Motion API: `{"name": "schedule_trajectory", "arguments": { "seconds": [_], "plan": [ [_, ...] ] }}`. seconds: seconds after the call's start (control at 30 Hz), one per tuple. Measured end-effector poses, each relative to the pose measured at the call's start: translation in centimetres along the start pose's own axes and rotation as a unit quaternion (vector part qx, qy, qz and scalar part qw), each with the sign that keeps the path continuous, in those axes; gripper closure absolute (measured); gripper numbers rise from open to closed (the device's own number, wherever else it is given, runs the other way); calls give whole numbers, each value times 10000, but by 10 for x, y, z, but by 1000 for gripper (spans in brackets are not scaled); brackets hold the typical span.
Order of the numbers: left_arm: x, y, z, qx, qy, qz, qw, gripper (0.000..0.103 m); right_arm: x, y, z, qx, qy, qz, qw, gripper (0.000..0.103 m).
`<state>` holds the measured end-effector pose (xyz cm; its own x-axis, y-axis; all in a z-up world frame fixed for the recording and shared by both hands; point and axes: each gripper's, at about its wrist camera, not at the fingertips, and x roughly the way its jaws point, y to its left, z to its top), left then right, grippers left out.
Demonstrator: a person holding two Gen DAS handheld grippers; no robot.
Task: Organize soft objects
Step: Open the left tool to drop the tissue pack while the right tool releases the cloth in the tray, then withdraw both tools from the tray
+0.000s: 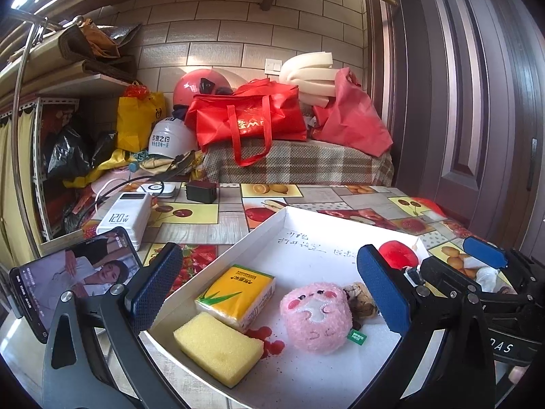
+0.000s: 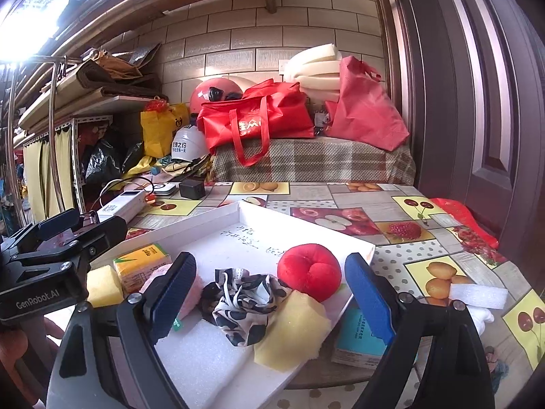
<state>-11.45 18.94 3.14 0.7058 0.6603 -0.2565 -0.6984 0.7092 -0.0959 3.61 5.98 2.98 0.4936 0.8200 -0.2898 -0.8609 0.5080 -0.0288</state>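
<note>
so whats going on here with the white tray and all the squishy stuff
A person holds a two-finger gripper in each hand over a shallow white tray on a fruit-print tablecloth. Both the left gripper and right gripper are open and hold nothing. In the tray lie a yellow sponge block, a yellow tissue pack, a pink plush toy, a black-and-white spotted cloth, a thin yellow sponge sheet and a red plush apple.

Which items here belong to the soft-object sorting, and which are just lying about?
Job: white tray; sponge; tissue pack; pink plush; red plush; spotted cloth; yellow cloth.

Lying about: phone; power bank; charger; teal box; foam block.
</note>
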Motion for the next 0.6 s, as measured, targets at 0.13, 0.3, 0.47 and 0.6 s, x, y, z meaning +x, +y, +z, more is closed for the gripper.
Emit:
{"name": "schedule_trajectory", "arguments": {
  "seconds": [0.13,0.3,0.47,0.6],
  "plan": [
    [-7,-11,-3,197,-22,69,9998,0,-8,-7,-2,128,-121,-12,9998,14],
    [-18,-21,-8,244,-26,71,9997,0,-18,-14,-5,183,-148,-74,9997,13],
    [-33,-34,-13,267,-30,-58,9996,0,-25,-22,-8,288,-101,-117,9995,13],
    [-42,-50,-18,379,52,-175,9991,0,-35,-27,-11,316,-82,-163,9993,13]
  ]
}}
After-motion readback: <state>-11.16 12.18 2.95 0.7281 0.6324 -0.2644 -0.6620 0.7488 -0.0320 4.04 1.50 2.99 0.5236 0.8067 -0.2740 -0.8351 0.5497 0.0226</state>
